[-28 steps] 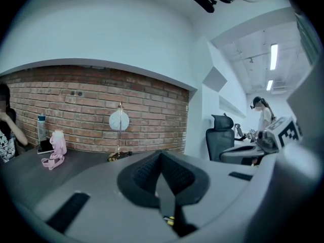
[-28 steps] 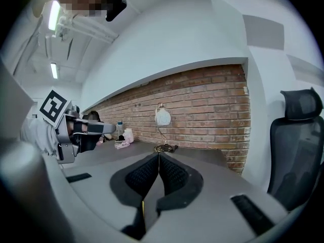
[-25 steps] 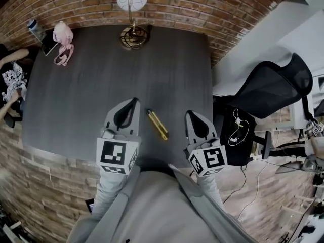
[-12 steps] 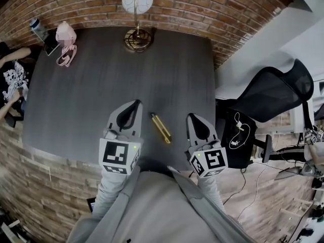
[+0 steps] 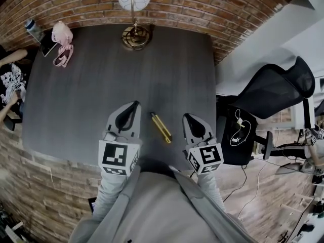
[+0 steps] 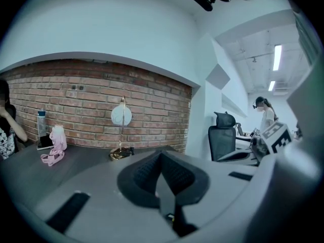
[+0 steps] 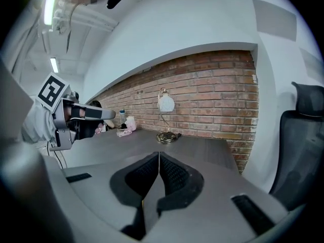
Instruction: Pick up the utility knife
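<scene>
Utility knife: a yellow and dark utility knife (image 5: 161, 127) lies flat on the table (image 5: 91, 85) close to the near edge. It sits at a slant with its far end leaning left, and nothing is touching it.
Where it sits: right between the two claws, just beside each and clear of both.
Left claw: the left claw (image 5: 135, 104) is just left of the knife and points away across the table. Its own view shows the dark ribbed pads (image 6: 147, 172) pressed together into one thin seam. It is fully closed with nothing between the pads.
Right claw: the right claw (image 5: 187, 116) is just right of the knife, near the table's right edge. Its pads (image 7: 174, 173) also meet along a tight line, closed all the way and empty.
Table: dark grey, set against a brick wall (image 5: 202, 4).
Lamp: the lamp (image 5: 134, 14) has a white globe on a gold stem and base and stands at the far edge, well away from the knife.
Far left corner: a pink thing with a strap (image 5: 62, 37) lies beside a bottle (image 5: 34, 28). A person's arm (image 5: 12, 57) is at that end of the table.
Right of the table: a black office chair (image 5: 273, 87) stands on the floor.
</scene>
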